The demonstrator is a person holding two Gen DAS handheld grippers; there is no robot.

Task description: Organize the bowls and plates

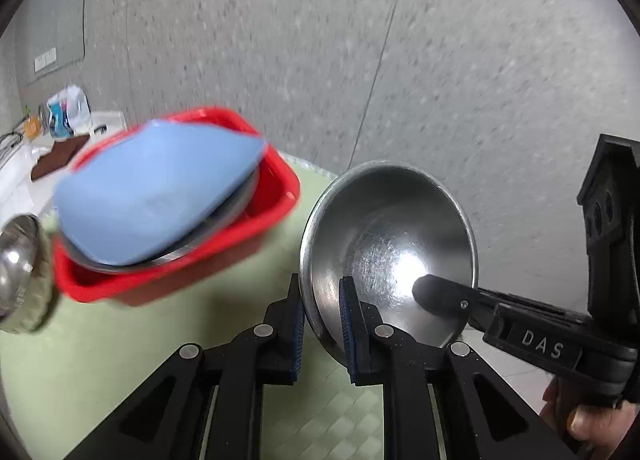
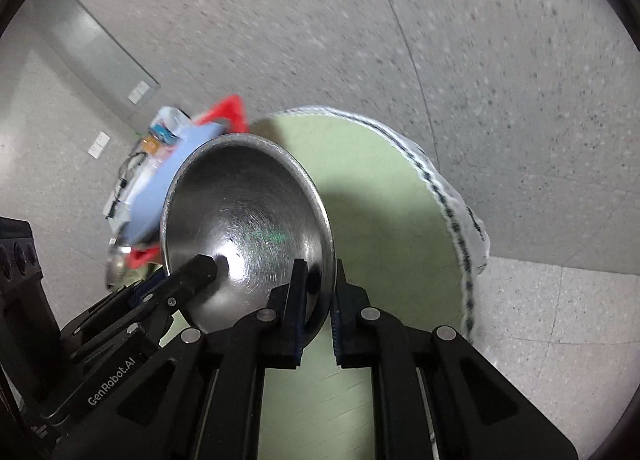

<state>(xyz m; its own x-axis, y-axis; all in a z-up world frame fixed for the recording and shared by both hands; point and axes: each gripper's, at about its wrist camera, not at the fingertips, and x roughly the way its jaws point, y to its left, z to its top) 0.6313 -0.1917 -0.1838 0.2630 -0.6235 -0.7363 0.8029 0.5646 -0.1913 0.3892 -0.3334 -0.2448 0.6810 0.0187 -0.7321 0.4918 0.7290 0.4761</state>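
Observation:
A steel bowl [image 1: 384,244] is held tilted above the green table [image 1: 120,360]. My left gripper [image 1: 320,324] is shut on its left rim. My right gripper [image 2: 320,300] is shut on the opposite rim of the same bowl [image 2: 244,219]; it also shows in the left wrist view [image 1: 440,296] with one finger inside the bowl. A red bin [image 1: 276,195] at the left holds a blue plate [image 1: 152,195] resting on a steel plate [image 1: 224,227]. Another steel bowl [image 1: 16,272] sits at the far left.
The round table has a white trimmed edge [image 2: 452,195]. A white counter [image 1: 24,163] with a brown cloth, bottles and cables stands behind the bin. A grey wall is behind. Tiled floor [image 2: 560,320] lies at the right.

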